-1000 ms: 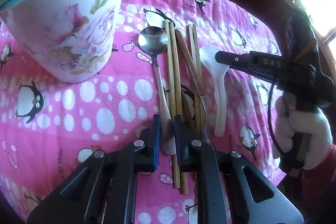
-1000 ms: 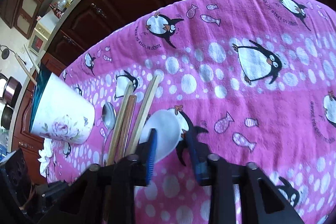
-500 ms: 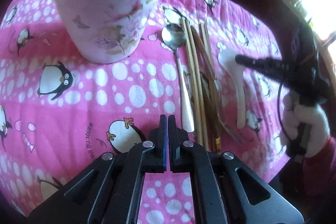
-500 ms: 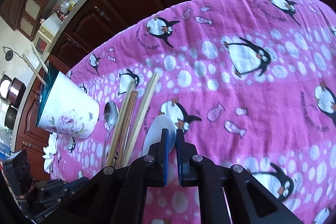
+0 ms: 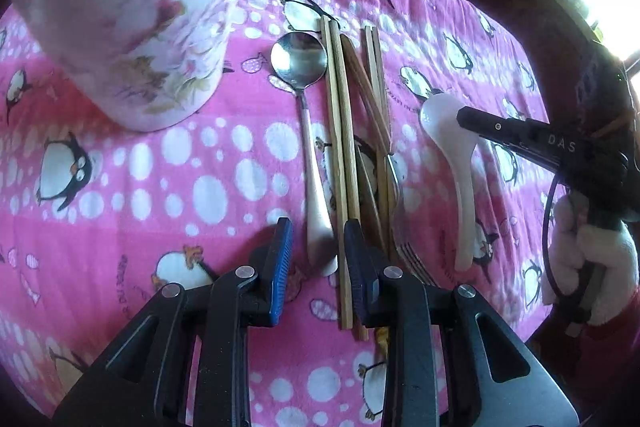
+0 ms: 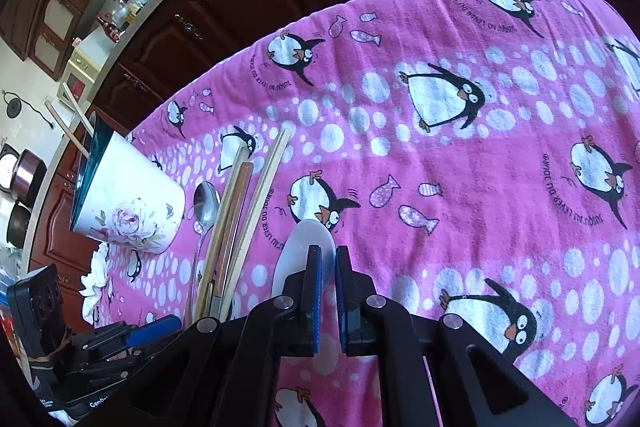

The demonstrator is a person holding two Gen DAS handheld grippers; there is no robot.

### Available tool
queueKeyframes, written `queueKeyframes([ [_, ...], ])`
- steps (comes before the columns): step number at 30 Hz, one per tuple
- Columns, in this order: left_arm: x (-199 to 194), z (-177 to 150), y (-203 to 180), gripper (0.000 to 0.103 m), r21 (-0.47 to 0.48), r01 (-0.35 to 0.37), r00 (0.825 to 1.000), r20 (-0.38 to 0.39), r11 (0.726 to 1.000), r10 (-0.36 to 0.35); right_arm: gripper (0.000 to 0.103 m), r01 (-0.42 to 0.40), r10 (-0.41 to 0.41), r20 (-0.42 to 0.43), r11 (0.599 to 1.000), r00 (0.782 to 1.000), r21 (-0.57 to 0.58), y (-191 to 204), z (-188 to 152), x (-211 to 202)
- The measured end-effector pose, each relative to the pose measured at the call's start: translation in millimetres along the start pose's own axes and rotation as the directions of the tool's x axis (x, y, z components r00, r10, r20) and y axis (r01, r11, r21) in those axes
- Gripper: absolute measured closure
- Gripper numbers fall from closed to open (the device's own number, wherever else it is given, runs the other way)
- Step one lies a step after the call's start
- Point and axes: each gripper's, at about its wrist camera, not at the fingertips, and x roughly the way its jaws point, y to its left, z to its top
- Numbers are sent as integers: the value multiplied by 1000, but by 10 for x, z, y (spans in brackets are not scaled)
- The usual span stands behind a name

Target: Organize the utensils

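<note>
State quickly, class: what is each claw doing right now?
Left claw: opening, straddling the metal spoon's pale handle, not gripping.
Right claw: shut, over the white ceramic soup spoon.

A pink cloth [image 5: 224, 163] with penguins, fish and white dots covers the table. A white cup with flowers [image 5: 136, 27] and a blue-green rim stands on it at the far left. Beside the cup lies a metal spoon [image 5: 306, 131], bowl end away. Next to the spoon lie wooden chopsticks [image 5: 344, 155], light ones and brown ones, close together in a row. A fork [image 5: 402, 227] lies among them. A white spoon [image 5: 456, 163] lies apart on the right.
</note>
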Motion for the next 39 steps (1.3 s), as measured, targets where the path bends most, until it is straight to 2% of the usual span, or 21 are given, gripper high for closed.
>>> queueKeyframes([
  [2, 37, 53, -48, 77, 12, 3, 1000, -7, 1000, -2, 97, 0, 0, -3, 1000, 1000, 4, -17, -3, 8],
  [3, 45, 68, -53, 80, 14, 8, 1000, -10, 1000, -8, 97, -1, 1, -3, 1000, 1000, 7, -21, -7, 12],
  [6, 29, 76, -36, 92, 12, 37, 999, -9, 999, -37, 97, -4, 4, -3, 1000, 1000, 10, -13, -12, 12],
  [7, 2, 56, -30, 100, 16, 39, 999, 1, 999, -39, 97, -6, 6, -4, 1000, 1000, 6, 0, -15, 8],
  [17, -335, -380, 201, 101, 14, 37, 999, 2, 999, -37, 98, -60, 60, -27, 998, 998, -19, 139, -122, -78],
  [28, -687, -1001, 436, 100, -26, 41, 997, -57, 999, -43, 98, -77, 75, -115, 997, 991, -16, 135, -586, -182],
  [35, -739, -1041, 423, 100, -14, 20, 999, -48, 1000, -20, 97, -96, 94, -178, 995, 980, -5, 94, -693, -226],
  [36, -743, -1028, 425, 99, -15, 19, 999, -44, 1000, -20, 96, -92, 88, -181, 996, 980, -12, 97, -696, -232],
  [38, -781, -1004, 449, 88, -13, 11, 999, -32, 1000, -11, 96, -81, 76, -178, 997, 981, -20, 88, -695, -253],
  [39, -793, -993, 457, 80, -12, 6, 1000, -28, 1000, -7, 95, -80, 76, -175, 997, 982, -16, 77, -690, -263],
])
